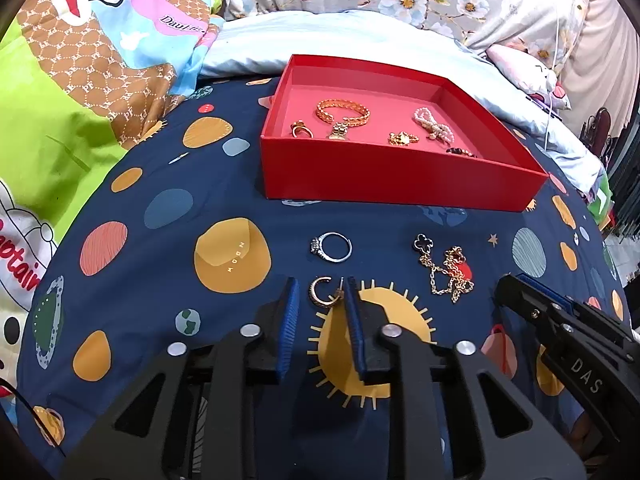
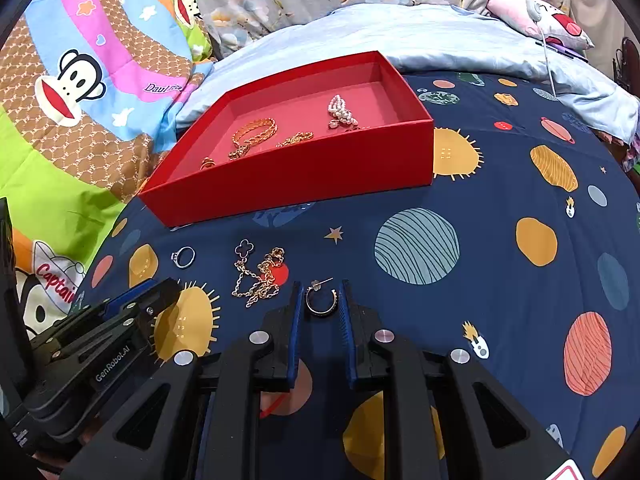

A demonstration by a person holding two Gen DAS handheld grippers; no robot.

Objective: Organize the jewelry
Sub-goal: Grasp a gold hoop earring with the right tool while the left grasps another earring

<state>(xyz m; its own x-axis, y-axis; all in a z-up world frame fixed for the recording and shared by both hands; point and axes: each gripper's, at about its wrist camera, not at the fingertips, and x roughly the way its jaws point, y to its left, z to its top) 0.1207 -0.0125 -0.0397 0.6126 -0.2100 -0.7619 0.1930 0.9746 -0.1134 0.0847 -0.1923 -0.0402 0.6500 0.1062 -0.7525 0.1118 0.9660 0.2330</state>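
On the navy planet-print bedspread (image 1: pixel 160 272), in front of the red cardboard tray (image 1: pixel 400 176), each parted gripper brackets a hoop earring lying flat: the left gripper (image 1: pixel 322 296) a gold one (image 1: pixel 322 295), the right gripper (image 2: pixel 320 298) a dark-edged one (image 2: pixel 321 300).

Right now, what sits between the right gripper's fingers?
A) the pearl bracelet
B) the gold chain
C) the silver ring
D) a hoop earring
D: in the right wrist view, the hoop earring lies on the bedspread between the open fingers of the right gripper, not yet clamped.
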